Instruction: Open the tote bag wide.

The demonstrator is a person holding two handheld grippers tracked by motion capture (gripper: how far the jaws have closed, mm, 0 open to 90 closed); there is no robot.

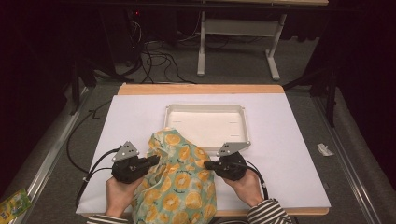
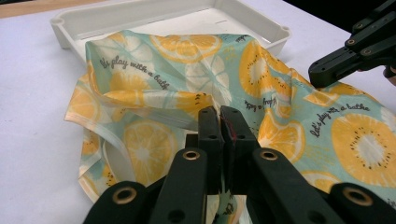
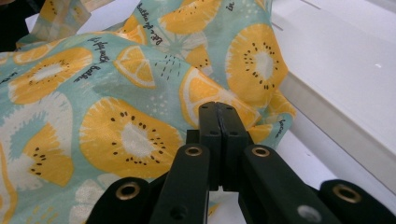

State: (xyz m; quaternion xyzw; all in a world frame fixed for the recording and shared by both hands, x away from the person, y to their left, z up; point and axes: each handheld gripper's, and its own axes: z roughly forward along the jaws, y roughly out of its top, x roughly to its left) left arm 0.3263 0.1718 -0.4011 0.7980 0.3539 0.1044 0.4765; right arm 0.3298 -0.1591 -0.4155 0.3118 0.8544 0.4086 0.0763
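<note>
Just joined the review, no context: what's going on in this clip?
A person at a table holds a gripper in each hand, working a fruit-print cloth. The left gripper is shut on the cloth's left side, and the right gripper is shut on its right side. The cloth lies bunched on the white table cover, its far edge draped over the near rim of the white tray, and its near end hangs off the table's front edge. The tray looks empty otherwise.

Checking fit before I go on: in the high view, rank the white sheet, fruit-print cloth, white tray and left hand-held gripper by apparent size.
1. white sheet
2. fruit-print cloth and white tray: look alike, unranked
3. left hand-held gripper
</note>
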